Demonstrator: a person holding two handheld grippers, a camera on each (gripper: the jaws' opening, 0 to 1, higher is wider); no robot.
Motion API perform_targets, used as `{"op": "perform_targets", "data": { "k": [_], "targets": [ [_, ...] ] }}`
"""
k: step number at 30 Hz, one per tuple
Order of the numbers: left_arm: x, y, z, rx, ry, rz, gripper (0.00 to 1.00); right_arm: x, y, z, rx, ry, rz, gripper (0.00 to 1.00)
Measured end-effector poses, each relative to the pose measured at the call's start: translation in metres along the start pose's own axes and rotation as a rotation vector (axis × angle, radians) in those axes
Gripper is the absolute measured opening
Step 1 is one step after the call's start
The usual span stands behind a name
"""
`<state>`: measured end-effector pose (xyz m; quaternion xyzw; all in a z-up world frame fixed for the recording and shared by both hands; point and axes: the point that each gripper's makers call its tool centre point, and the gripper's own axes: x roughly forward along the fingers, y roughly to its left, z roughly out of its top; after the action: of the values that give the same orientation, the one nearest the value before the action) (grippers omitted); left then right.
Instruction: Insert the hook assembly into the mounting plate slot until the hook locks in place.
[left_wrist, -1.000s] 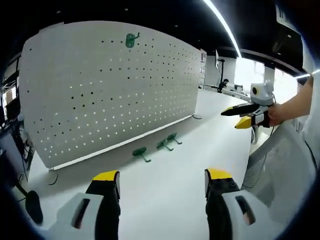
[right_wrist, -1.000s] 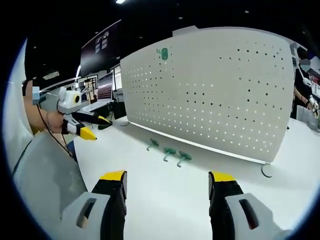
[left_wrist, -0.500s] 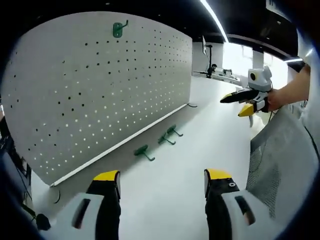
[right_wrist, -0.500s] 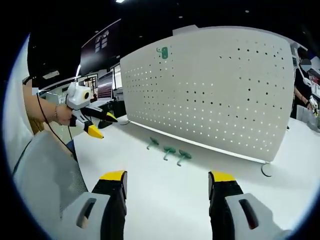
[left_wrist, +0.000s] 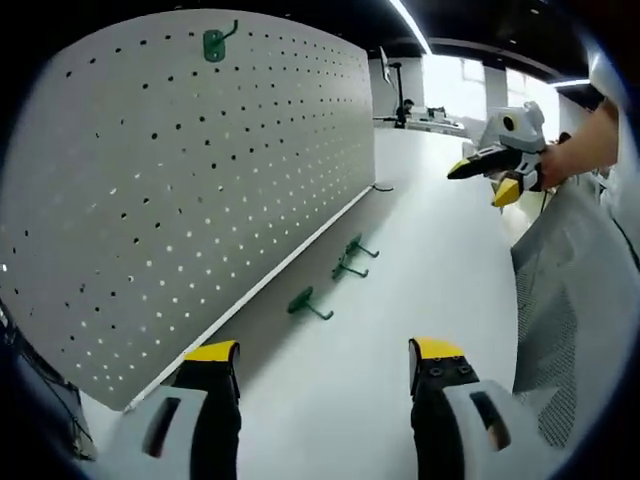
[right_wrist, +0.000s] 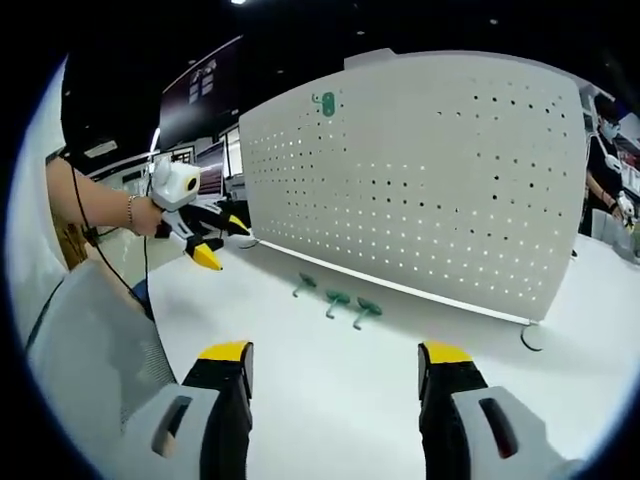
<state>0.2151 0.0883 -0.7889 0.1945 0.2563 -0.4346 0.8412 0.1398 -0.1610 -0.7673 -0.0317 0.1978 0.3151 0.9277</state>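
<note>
White pegboard (left_wrist: 180, 170), upright on the white table (left_wrist: 420, 260); one green hook (left_wrist: 213, 43) mounted near its top edge. Three loose green hooks (left_wrist: 308, 303) on the table along its base. Left gripper (left_wrist: 325, 375): jaws wide, empty. Right gripper (right_wrist: 335, 375): jaws wide, empty.

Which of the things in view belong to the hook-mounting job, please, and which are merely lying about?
Job:
- three loose green hooks on the white table
- pegboard
- left gripper and right gripper, jaws apart

Lying about:
- green hook already hung near the pegboard's top
- desks and screens behind
</note>
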Motion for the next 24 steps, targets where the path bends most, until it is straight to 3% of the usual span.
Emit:
{"op": "perform_targets", "data": {
  "k": [24],
  "targets": [
    [0.034,0.022,0.003,0.141,0.1,-0.117,0.71,0.001,0.005,-0.006,0.001,0.037,0.013,0.66]
  ]
}}
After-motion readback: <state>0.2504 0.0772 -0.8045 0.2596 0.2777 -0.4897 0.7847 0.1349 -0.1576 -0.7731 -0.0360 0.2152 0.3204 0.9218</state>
